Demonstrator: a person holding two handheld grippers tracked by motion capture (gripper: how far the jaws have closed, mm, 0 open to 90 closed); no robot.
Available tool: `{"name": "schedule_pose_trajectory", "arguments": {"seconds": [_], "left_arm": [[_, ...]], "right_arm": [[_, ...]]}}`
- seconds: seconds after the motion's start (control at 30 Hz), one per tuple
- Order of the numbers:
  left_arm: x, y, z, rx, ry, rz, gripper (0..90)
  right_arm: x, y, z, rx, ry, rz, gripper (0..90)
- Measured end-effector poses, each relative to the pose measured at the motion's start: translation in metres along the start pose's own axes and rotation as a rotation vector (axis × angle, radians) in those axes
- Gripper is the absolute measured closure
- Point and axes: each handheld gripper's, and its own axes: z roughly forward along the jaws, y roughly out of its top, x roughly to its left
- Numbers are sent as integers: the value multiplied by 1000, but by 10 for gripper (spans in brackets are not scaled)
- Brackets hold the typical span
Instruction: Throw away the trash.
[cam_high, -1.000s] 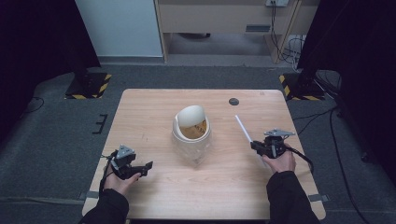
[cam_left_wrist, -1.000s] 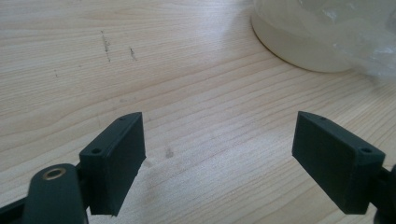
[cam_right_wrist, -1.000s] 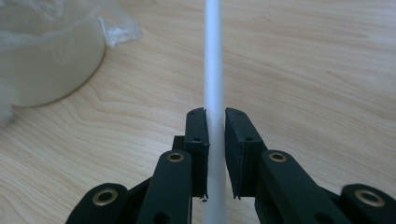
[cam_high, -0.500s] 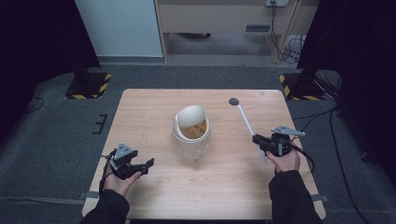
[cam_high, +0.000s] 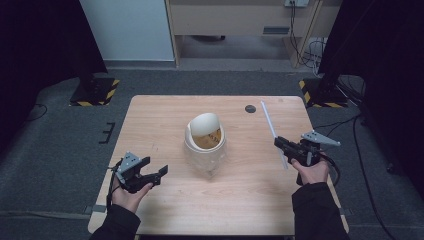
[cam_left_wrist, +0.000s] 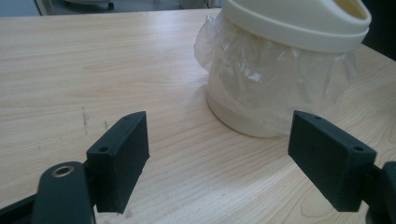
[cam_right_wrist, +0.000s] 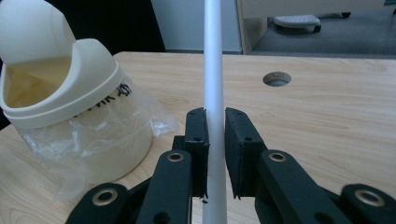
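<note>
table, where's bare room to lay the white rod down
Free: the far-left stretch of the table beyond the left gripper, and the near strip between the hands in front of the bin. Tighter on the right, where the right gripper holds the rod near the hole.

Black sleeves, 2 black grippers, left gripper (cam_high: 150, 173), right gripper (cam_high: 281, 144), grey triangular top plates, black cables

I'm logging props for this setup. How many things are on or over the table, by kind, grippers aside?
Bin, cream with a swing lid and a clear plastic liner: 1
White stick, held in the right gripper: 1
Total: 2
</note>
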Motion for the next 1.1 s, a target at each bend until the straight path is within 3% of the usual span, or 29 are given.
{"name": "schedule_pose_trajectory", "arguments": {"seconds": [0.23, 0.53, 0.63, 1.1], "left_arm": [[-7, 15, -8, -86, -37, -24, 203], [-18, 38, -14, -184, -69, -21, 211], [-23, 50, -14, -224, -78, -19, 213], [-54, 83, -7, -295, -164, -5, 227]], "right_arm": [[5, 7, -5, -59, 27, 2, 799], [14, 16, -9, -102, 57, -17, 799], [19, 19, -12, -127, 87, -9, 799], [36, 25, -19, -165, 145, -42, 798]]}}
